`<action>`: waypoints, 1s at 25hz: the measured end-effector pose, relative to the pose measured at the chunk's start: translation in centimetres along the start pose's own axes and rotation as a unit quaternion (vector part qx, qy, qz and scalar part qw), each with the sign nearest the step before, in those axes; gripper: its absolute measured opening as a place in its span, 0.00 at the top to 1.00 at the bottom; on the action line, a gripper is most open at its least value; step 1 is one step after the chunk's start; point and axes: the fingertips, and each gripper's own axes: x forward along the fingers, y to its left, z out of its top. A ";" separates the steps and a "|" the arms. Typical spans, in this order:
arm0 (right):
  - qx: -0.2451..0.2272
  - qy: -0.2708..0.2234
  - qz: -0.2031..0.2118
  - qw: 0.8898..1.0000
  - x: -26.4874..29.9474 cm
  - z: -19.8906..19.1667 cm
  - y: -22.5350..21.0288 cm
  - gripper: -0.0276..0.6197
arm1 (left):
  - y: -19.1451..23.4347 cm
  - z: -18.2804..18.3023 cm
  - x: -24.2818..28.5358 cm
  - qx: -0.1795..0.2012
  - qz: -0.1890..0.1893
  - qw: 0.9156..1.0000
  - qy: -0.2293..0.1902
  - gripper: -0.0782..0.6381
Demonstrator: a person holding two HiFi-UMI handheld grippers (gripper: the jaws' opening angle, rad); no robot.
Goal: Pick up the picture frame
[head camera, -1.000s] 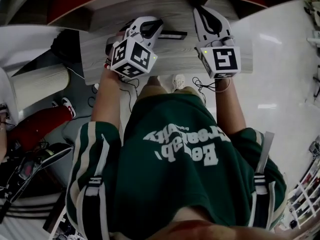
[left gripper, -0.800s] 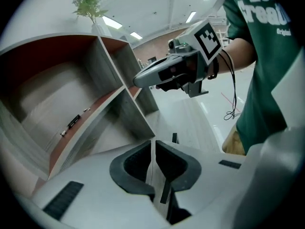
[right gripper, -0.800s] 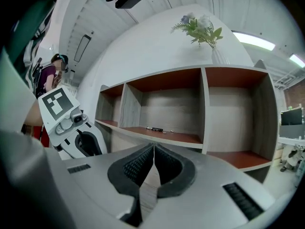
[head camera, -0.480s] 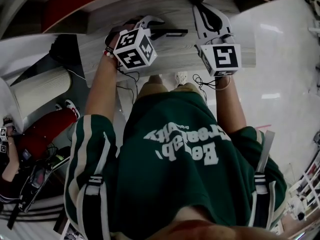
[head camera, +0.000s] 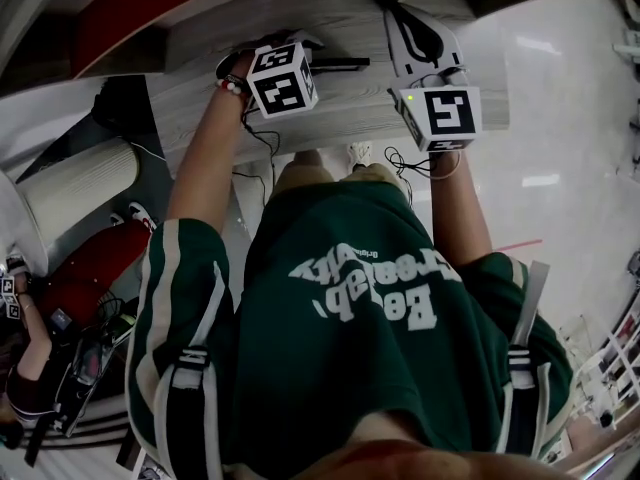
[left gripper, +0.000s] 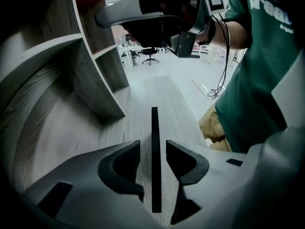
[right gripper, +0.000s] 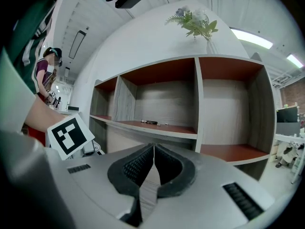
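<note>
Jaws of left tongs (left gripper: 152, 147) just opened wide, straddling picture frame (left gripper: 154, 123) without contact; right tongs (right gripper: 153, 149) closed, empty.

Black picture frame (left gripper: 154, 142), grey wood-grain shelf (left gripper: 71, 132).

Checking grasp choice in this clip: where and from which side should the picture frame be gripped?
Grip the picture frame by its thin upper edge from above, a pad on each flat face. It seems to stand on edge on the wooden tabletop, showing only a narrow dark strip. The left claw, jaws just opened, straddles it without touching.
</note>
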 end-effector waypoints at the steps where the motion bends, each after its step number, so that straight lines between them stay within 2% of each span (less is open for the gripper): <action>1: 0.001 0.001 -0.001 1.000 0.1 -0.1 -0.2 0.91 | 0.0 -0.2 0.4 0.003 -0.006 1.000 0.008 0.64; 9: -0.003 0.010 -0.004 1.000 0.2 -1.2 -0.6 0.91 | -0.4 -1.5 4.3 0.013 -0.046 0.997 0.053 0.64; 25: -0.002 0.021 0.002 1.000 1.1 -2.3 -0.6 0.91 | -1.5 -3.5 9.4 0.009 -0.110 0.988 0.105 0.64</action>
